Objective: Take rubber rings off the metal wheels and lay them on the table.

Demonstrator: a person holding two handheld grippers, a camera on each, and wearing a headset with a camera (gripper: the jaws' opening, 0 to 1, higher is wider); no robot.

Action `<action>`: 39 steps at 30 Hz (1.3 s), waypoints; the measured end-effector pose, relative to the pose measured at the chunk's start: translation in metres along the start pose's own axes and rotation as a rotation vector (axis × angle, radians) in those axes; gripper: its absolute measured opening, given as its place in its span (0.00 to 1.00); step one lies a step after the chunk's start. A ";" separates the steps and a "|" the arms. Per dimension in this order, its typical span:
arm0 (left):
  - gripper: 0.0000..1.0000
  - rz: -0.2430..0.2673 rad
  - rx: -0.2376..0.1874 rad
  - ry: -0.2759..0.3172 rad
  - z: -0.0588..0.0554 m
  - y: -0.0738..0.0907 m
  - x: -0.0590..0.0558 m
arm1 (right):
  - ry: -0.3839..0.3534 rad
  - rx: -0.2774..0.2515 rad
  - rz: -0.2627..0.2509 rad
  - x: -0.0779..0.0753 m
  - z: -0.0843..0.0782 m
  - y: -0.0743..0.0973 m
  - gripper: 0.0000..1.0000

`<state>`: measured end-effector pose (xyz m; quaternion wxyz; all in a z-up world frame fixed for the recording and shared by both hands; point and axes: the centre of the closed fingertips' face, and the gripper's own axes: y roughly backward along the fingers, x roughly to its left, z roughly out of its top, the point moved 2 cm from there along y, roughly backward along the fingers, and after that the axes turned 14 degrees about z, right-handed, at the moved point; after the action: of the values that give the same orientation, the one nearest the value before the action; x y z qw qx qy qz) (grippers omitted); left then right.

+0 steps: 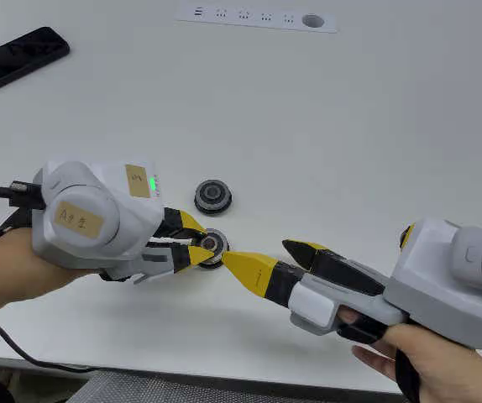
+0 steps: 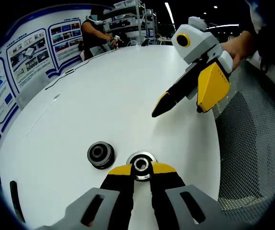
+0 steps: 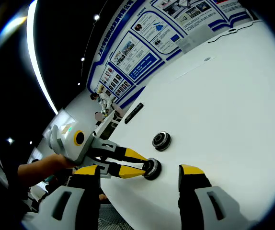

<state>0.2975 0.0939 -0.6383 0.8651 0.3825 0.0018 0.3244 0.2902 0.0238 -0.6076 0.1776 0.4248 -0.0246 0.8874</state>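
one wheel [image 2: 141, 165] is clamped by the left gripper [image 1: 201, 248]; its ring [image 1: 222, 241], seemingly on, is to be pulled by the open right gripper [image 1: 258, 250].

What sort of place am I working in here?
Likely a lab or showroom: blue-and-white poster panels line the wall, storage racks stand beyond the large white table, and a power strip sits at its far edge.
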 end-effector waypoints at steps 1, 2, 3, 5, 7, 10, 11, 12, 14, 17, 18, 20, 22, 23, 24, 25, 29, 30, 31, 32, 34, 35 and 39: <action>0.12 0.001 -0.001 -0.001 0.000 0.000 0.000 | -0.006 0.003 0.003 0.000 -0.001 -0.002 0.66; 0.12 0.002 0.000 -0.004 0.000 0.000 0.000 | -0.011 0.008 0.001 -0.001 -0.001 -0.004 0.66; 0.12 0.001 0.002 -0.012 0.000 0.000 0.000 | -0.013 0.018 -0.002 -0.002 -0.003 -0.007 0.65; 0.12 0.001 0.003 -0.013 -0.001 0.000 0.001 | -0.018 0.027 0.008 -0.003 -0.004 -0.011 0.64; 0.12 0.002 0.001 -0.011 -0.002 -0.001 0.002 | -0.048 0.035 0.021 -0.003 -0.006 -0.018 0.62; 0.12 0.007 -0.006 0.001 -0.002 -0.001 0.002 | -0.093 0.043 0.029 -0.004 -0.006 -0.028 0.61; 0.12 0.010 -0.012 0.011 -0.003 -0.001 0.003 | -0.099 0.038 0.027 -0.005 -0.006 -0.030 0.60; 0.12 0.015 -0.018 0.026 -0.003 -0.001 0.003 | -0.108 0.036 0.030 -0.005 -0.006 -0.033 0.60; 0.12 0.022 -0.020 0.032 -0.003 0.000 0.002 | -0.132 0.048 0.039 -0.004 -0.008 -0.038 0.59; 0.12 0.026 -0.017 0.029 -0.002 -0.001 0.002 | -0.135 0.051 0.049 -0.003 -0.008 -0.043 0.58; 0.12 0.026 -0.016 0.028 -0.002 -0.001 0.002 | -0.140 0.054 0.045 -0.003 -0.009 -0.044 0.58; 0.12 0.026 -0.016 0.029 -0.002 -0.001 0.002 | -0.155 0.061 0.042 -0.004 -0.011 -0.045 0.58; 0.12 0.027 -0.016 0.030 -0.002 -0.001 0.002 | -0.168 0.071 0.034 -0.005 -0.014 -0.045 0.58; 0.12 0.029 -0.020 0.033 -0.002 -0.001 0.002 | -0.167 0.070 0.019 -0.006 -0.015 -0.044 0.58; 0.12 0.031 -0.023 0.038 -0.002 0.000 0.002 | -0.160 0.061 0.013 -0.006 -0.015 -0.044 0.58; 0.12 0.035 -0.027 0.047 -0.002 0.000 0.002 | -0.164 0.062 0.013 -0.006 -0.015 -0.044 0.58; 0.12 0.048 -0.028 0.055 -0.002 0.000 0.001 | -0.176 0.066 0.011 -0.007 -0.017 -0.044 0.57; 0.12 0.049 -0.027 0.056 -0.002 0.000 0.001 | -0.183 0.065 0.015 -0.006 -0.017 -0.044 0.57; 0.12 0.049 -0.026 0.056 -0.002 0.000 0.001 | -0.188 0.061 0.020 -0.005 -0.017 -0.045 0.57; 0.12 0.049 -0.026 0.056 -0.002 0.000 0.001 | -0.195 0.050 0.026 -0.003 -0.015 -0.046 0.57; 0.12 0.050 -0.028 0.058 -0.002 0.000 0.001 | -0.191 0.051 0.019 -0.004 -0.015 -0.046 0.57; 0.12 0.050 -0.029 0.060 -0.002 0.000 0.001 | -0.189 0.056 0.017 -0.004 -0.016 -0.046 0.57; 0.12 0.052 -0.028 0.058 -0.002 0.000 0.000 | -0.190 0.062 0.010 -0.005 -0.019 -0.047 0.57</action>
<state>0.2971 0.0954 -0.6395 0.8612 0.3608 0.0127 0.3576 0.2951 0.0699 -0.6283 0.1567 0.5124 -0.0159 0.8442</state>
